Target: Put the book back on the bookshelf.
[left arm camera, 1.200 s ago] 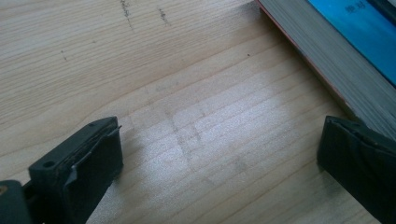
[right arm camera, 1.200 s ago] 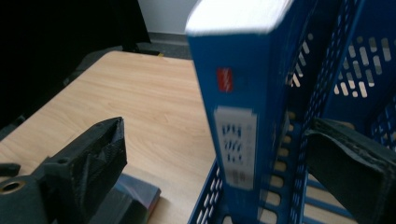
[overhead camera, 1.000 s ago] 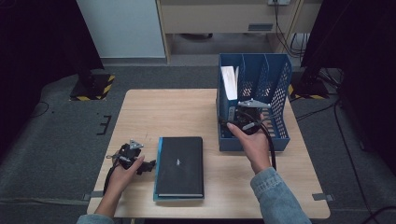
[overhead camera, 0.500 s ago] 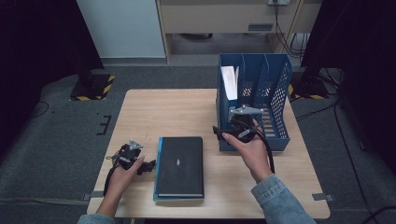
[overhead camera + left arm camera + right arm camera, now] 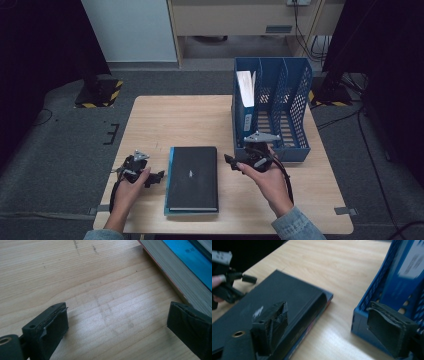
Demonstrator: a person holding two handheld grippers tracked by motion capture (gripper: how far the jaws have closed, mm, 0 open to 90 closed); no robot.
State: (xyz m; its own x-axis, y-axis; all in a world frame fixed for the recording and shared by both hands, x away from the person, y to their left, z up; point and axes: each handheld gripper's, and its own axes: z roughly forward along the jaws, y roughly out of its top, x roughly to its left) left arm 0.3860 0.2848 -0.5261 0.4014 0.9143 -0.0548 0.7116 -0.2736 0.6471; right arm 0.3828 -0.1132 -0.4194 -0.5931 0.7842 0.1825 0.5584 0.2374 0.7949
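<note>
Tabletop (image 5: 175, 115): pale wood, rectangular, filling the middle of the high view, with dark grey floor all around it.

Black book (image 5: 192, 177): lies flat in the lower middle of the high view, its long side running away from the person. A thin blue edge shows along its left and bottom sides. In the right gripper view (image 5: 274, 297) it stretches from the lower left toward the centre, dark cover up.

Blue file rack (image 5: 292, 107): stands at the upper right of the tabletop in the high view, with mesh sides and upright dividers. A blue folder (image 5: 244, 112) with a white label stands in its left compartment. In the right gripper view the rack's corner (image 5: 372, 302) fills the right side.

Left gripper (image 5: 152, 176): held in the person's left hand (image 5: 131, 185) at the lower left of the high view, just beside the book's left edge. Its fingers (image 5: 48, 327) are spread wide with nothing between them, only bare wood, low over the tabletop. The book's page edge (image 5: 175, 275) runs along the upper right of the left gripper view.

Right gripper (image 5: 231, 161): held in the person's right hand (image 5: 267, 177) right of centre in the high view, between the book and the rack. Its fingers (image 5: 272, 325) stand wide apart and grasp nothing; they point toward the gap between the book's far corner and the rack.

Sleeves: light blue denim cuffs at the bottom edge of the high view.
</note>
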